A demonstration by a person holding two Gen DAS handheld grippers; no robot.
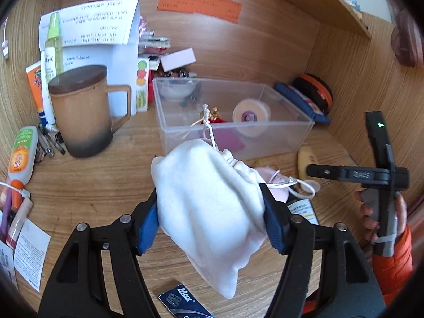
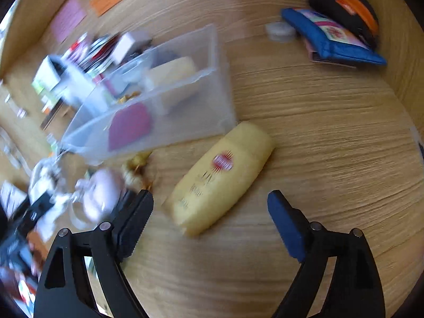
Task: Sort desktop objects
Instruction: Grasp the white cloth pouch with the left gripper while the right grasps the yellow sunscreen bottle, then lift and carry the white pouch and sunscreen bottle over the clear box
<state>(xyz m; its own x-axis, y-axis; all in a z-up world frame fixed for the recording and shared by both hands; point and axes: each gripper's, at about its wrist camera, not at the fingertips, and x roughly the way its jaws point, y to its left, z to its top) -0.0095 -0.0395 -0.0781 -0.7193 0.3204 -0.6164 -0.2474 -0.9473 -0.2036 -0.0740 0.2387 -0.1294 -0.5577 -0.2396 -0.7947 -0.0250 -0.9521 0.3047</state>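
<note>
My left gripper [image 1: 210,201] is shut on a white drawstring pouch [image 1: 209,206] and holds it above the desk, just in front of a clear plastic box [image 1: 238,132]. The box holds a tape roll [image 1: 250,114], a small bowl [image 1: 177,90] and a magenta card. My right gripper [image 2: 210,201] is open and empty, low over the desk, with a yellow bottle [image 2: 220,177] lying between and just ahead of its fingers. The clear box also shows in the right wrist view [image 2: 159,132], blurred. The right gripper's body shows at the right of the left wrist view [image 1: 381,175].
A brown lidded mug [image 1: 84,111] stands left of the box, with tubes, a spray bottle [image 1: 54,45] and papers behind it. A blue pouch [image 2: 331,42] and an orange-black case [image 2: 347,8] lie at the back right. A pink pouch [image 2: 100,193] lies left of the yellow bottle.
</note>
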